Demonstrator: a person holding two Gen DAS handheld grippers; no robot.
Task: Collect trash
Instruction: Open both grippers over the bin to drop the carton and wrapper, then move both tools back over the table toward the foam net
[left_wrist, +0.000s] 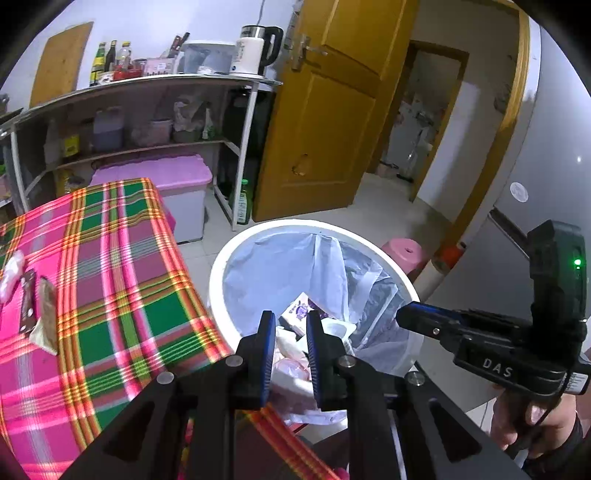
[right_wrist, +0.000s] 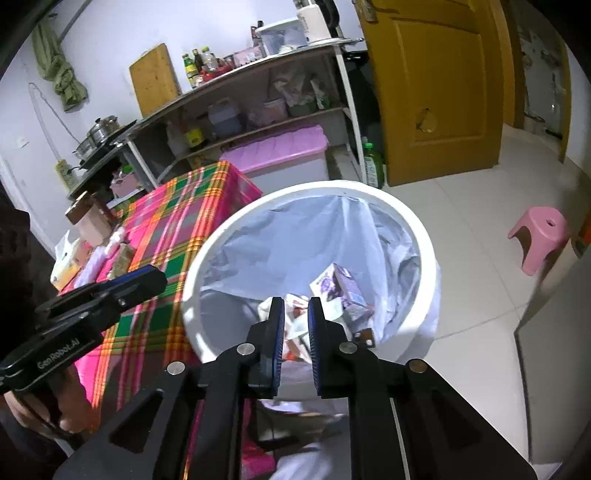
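Two grippers are hanging over the white bin (left_wrist: 218, 273), both tipping down toward it. The left gripper (left_wrist: 290, 332) is showing only a narrow gap between its blue pads, and nothing is sitting between them. The right gripper (right_wrist: 295, 325) is looking the same: a small gap, with nothing in it. In the left view, the right gripper is also poking in from the right side, over the bin's rim.

Inside the bin, a pale bag (right_wrist: 280, 240) is lining the walls. Trash is lying at the bottom: a little purple box (right_wrist: 343, 288) and some crumpled wrappers (left_wrist: 291, 354).

The bin is standing on the floor, just to the right of the table with the pink and green cloth (left_wrist: 110, 258). More trash is waiting on that cloth, at its left side: a dark wrapper (left_wrist: 27, 302), a brown wrapper (left_wrist: 48, 310) and a crumpled white bit (left_wrist: 11, 273). A tissue pack (right_wrist: 64, 262) and a jar (right_wrist: 90, 218) are sitting there too.

I think the dropping step is just ending here, since both grippers are empty above the bin. The next move is probably calling for a swing left, back to the table. The jaws are needing to open wider first, and then come down flat, because the wrappers are thin and lying low on the cloth.
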